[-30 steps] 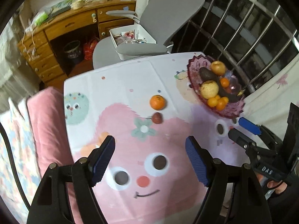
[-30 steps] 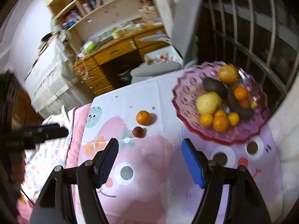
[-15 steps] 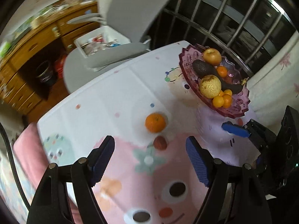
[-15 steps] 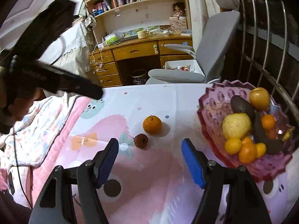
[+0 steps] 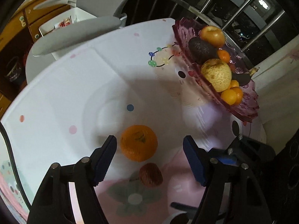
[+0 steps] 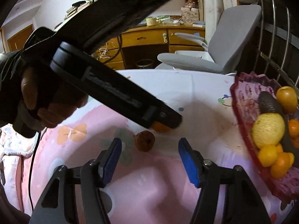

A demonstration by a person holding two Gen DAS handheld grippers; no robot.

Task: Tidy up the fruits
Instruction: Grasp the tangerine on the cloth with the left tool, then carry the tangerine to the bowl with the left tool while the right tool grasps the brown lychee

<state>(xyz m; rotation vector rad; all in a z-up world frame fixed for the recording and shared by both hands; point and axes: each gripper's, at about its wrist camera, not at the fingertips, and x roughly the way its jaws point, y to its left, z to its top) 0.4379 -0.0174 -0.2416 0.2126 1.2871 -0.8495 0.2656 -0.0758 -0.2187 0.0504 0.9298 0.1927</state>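
Both left gripper (image 5: 149,155) jaws flank orange (image 5: 138,142), untouched.

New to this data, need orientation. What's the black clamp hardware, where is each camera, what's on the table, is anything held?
No robot arm here: a person holds a two-finger clamp tool in each hand, and each tool carries a fisheye camera that looks forward along its fingers.

In the left view, the left gripper has open jaws on either side of a loose orange, not closed on it. In the right view, the right gripper is open too, with a small brown fruit just ahead of it. The big black bar crossing that view is the left tool, seen from the side.

Both fruits lie on a cartoon-print tablecloth. A purple glass fruit dish holds the other fruit. Nothing is held.
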